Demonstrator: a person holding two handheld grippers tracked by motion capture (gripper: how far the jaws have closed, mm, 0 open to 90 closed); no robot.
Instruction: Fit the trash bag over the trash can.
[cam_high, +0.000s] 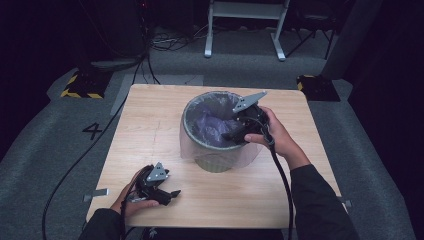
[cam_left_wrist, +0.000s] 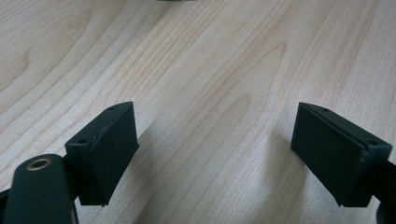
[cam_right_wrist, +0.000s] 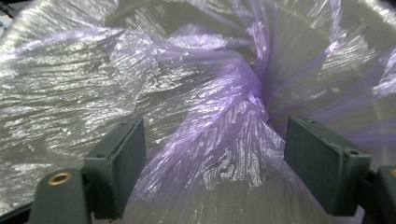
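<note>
A round bin (cam_high: 218, 152) stands in the middle of the wooden table (cam_high: 150, 125), lined with a thin purple plastic bag (cam_high: 210, 125). My right gripper (cam_high: 231, 135) reaches over the bin's right rim and points down into it. In the right gripper view its jaws stand wide apart, and my right gripper (cam_right_wrist: 215, 158) has a bunched fold of the bag (cam_right_wrist: 219, 126) between the pads, which do not press on it. My left gripper (cam_high: 172, 194) rests near the table's front left corner. Seen along its jaws, my left gripper (cam_left_wrist: 215, 135) is open over bare wood (cam_left_wrist: 210, 56).
The right gripper's cable (cam_high: 282, 180) trails back over the table's front right part. On the grey floor behind stand a white metal frame (cam_high: 245, 25) and two yellow-and-black striped bases (cam_high: 82, 85) (cam_high: 315, 85). A "4" (cam_high: 92, 131) is marked on the floor at the left.
</note>
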